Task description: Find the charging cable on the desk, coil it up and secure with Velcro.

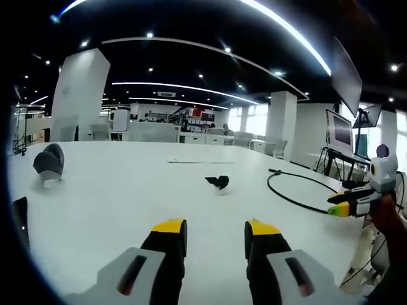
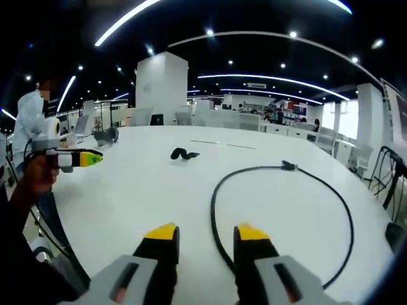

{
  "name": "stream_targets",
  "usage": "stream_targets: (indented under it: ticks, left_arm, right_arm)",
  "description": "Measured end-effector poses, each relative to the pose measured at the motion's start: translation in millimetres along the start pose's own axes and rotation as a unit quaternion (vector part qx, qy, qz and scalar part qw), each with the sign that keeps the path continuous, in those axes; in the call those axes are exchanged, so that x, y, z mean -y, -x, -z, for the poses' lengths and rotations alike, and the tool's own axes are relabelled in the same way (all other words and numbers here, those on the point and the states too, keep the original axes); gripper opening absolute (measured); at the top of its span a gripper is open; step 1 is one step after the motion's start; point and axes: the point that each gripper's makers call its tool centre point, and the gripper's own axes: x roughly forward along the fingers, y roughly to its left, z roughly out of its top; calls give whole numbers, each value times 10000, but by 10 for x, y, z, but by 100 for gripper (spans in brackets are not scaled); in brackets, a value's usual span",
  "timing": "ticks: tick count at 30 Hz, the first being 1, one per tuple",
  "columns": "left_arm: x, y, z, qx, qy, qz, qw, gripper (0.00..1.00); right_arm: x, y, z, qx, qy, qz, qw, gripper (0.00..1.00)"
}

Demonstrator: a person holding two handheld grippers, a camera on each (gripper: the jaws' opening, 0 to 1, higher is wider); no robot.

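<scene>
1. The charging cable is lying in a loose open loop on the white tabletop, just ahead of the right hand-held gripper and near the tabletop's edge; in the left gripper view it is seen well to the right.
2. Both hand-held grippers are being held above the tabletop with jaws apart and nothing clamped; the left hand-held gripper is pointing at bare tabletop.
3. A small dark curled strip, probably the Velcro, is resting apart from the cable.
4. For the pickup, the cable is best being taken near its plug end, so coiling can be started from a fixed end.
5. No containers are being seen; a grey object is lying far off.
</scene>
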Motion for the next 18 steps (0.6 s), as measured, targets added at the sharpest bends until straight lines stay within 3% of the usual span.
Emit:
stream_targets:
  ticks: [9,18]
  left_arm:
    - [138,-186,-117,75,-42,146,9999,36]
    - [363,-373,-88,-15,-142,419,9990,35]
  right_arm:
    - [148,-17,-23,-1,-71,104,9999,35]
    - [299,-46,-66,-16,59,222,9997,34]
